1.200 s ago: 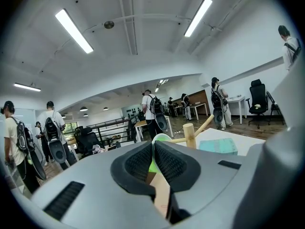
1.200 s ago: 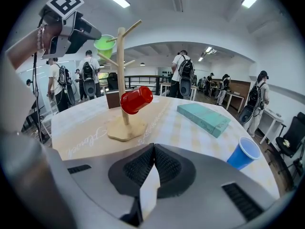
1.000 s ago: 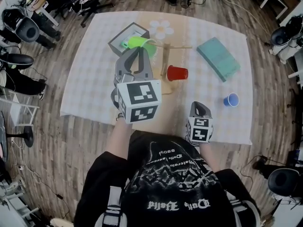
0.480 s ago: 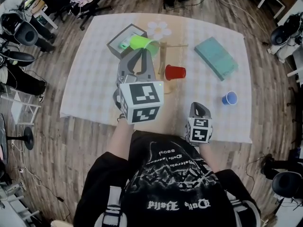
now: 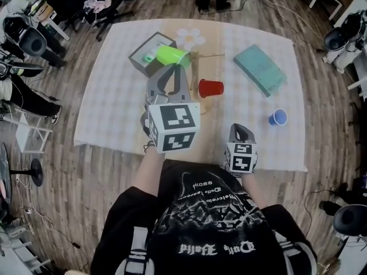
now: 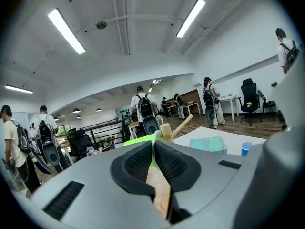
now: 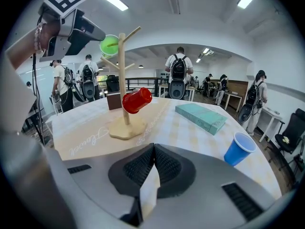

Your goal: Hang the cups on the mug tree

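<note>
Left of centre, the left tongs [image 5: 170, 72] pinch a lime-green plastic cup [image 5: 170, 54] by its rim beside the wooden mug tree [image 5: 199, 67], not yet hung; a red plastic cup [image 5: 211, 87] hangs there; a blue plastic cup [image 5: 278, 117] stands on the surface [image 5: 114, 107], unhung; the right tongs [image 5: 241, 129] are pressed together, empty.

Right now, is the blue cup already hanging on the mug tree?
No, the blue cup stands open side up on the table, apart from the mug tree.
</note>
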`<move>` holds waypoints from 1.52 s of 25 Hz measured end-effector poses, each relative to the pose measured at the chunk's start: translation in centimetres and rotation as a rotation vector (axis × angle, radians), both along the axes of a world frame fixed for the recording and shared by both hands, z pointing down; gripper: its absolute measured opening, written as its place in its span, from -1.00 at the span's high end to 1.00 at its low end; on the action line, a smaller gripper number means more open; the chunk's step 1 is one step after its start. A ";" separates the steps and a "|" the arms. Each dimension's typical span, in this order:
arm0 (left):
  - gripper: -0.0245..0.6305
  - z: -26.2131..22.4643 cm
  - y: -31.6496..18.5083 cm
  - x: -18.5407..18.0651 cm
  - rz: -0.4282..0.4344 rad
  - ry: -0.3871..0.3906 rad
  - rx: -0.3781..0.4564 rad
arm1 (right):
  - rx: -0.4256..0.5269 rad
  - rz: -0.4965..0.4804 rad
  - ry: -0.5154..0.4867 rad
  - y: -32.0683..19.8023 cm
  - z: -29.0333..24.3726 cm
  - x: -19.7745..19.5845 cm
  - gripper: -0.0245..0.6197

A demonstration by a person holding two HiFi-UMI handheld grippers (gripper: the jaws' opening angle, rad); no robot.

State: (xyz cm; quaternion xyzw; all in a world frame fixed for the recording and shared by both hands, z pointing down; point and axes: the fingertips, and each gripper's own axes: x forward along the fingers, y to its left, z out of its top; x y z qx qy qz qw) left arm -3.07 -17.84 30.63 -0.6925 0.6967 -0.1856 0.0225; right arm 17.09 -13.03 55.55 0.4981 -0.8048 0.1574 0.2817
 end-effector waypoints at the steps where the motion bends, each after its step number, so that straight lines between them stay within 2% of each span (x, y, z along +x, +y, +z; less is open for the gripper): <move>1: 0.82 0.1 0.1 0.1 0.001 0.005 0.000 | 0.001 0.002 -0.001 0.1 -0.1 0.0 0.90; 11: 0.82 1.2 0.2 0.6 -0.007 0.044 0.026 | -0.004 0.027 0.002 0.8 0.3 1.0 0.89; 20: 0.82 1.9 -0.1 1.2 0.001 0.118 0.033 | 0.006 0.107 0.000 0.2 0.1 3.9 0.89; 26: 0.81 1.8 -0.2 1.3 0.012 0.154 0.049 | 0.045 0.135 -0.025 -0.1 -0.8 4.9 0.89; 35: 0.81 2.5 1.5 1.4 0.068 0.265 0.037 | 0.080 0.195 -0.055 -1.2 -2.4 7.1 0.89; 38: 0.81 4.0 2.4 0.5 0.061 0.286 0.011 | 0.091 0.217 -0.061 -1.7 -3.1 8.1 0.89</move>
